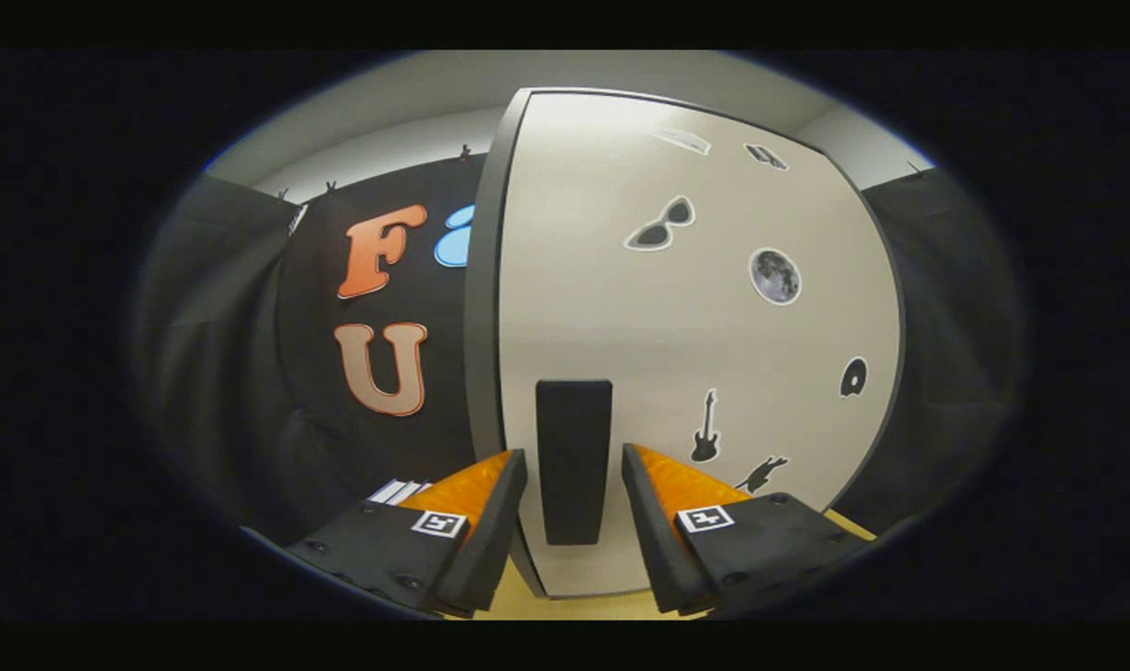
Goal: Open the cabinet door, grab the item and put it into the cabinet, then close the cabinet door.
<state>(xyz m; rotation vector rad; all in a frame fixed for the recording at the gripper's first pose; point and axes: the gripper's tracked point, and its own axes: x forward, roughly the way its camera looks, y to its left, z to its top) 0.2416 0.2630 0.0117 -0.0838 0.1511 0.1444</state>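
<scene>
While the gripper point(574, 508) points straight at the cabinet door point(695, 354), its two fingers stand apart with a clear gap between them and press on nothing; the door's dark upright handle point(574, 461) sits in that gap at twelve o'clock from the fingertips, close ahead, though whether either finger touches it cannot be told; the pale door is shut, its dark side edge point(483, 308) running up at eleven o'clock from the left finger; stickers dot the door face: sunglasses point(660, 226) at one o'clock high above the handle, a moon point(775, 276) at two o'clock, a guitar point(705, 429) just right of the handle at about three o'clock; a yellowish surface point(583, 606) lies under the fingers at six o'clock; some white flat things point(399, 490) peek out beside the left finger at nine o'clock, too hidden to identify; the item to be stored cannot be made out.
</scene>
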